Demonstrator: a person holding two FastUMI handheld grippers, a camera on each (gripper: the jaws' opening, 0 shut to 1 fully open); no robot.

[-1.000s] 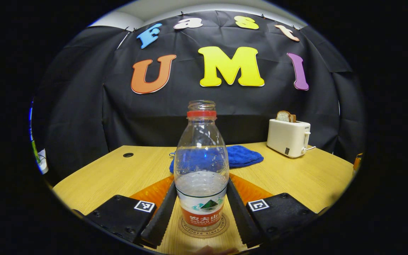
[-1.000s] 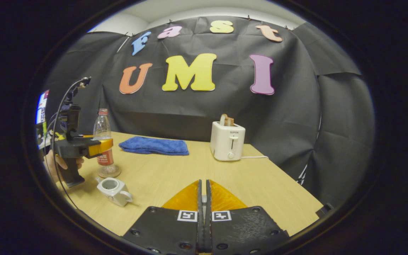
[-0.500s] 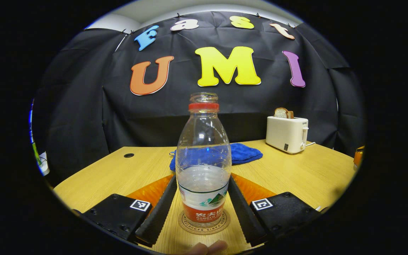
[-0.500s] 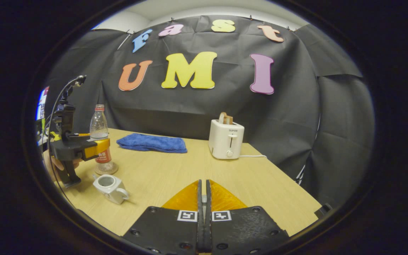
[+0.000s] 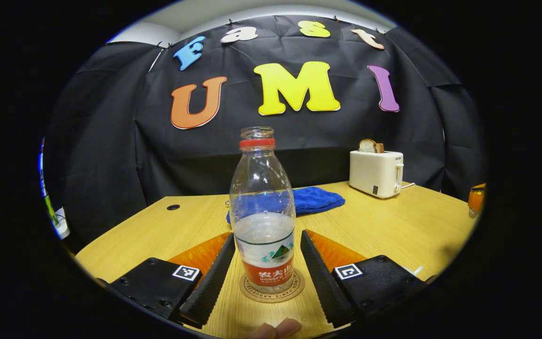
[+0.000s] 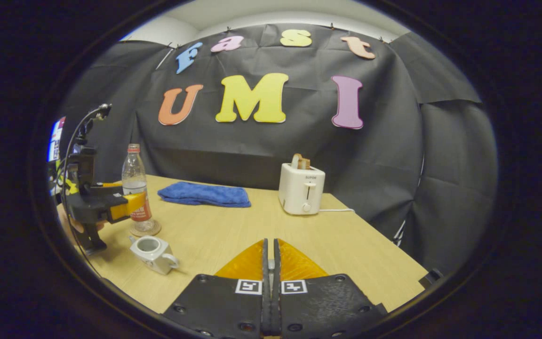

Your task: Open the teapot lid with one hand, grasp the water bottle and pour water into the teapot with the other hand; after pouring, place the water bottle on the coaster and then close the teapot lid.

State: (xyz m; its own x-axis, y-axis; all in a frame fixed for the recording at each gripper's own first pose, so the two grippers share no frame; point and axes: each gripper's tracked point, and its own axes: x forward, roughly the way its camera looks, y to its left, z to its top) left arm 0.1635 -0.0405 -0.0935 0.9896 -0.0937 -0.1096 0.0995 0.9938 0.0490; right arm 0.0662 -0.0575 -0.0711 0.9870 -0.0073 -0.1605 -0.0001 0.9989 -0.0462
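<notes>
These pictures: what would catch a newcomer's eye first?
First, the clear water bottle, uncapped and partly full, standing upright on a round coaster between the open left tongs. Then the small white teapot with its lid off, and the white toaster at the table's far edge.

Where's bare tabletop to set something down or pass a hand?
Free: the broad stretch of table bordered by the blue cloth, the toaster and the right gripper. Crowded: the corner where the bottle on its coaster, the teapot and the left gripper sit together.
</notes>
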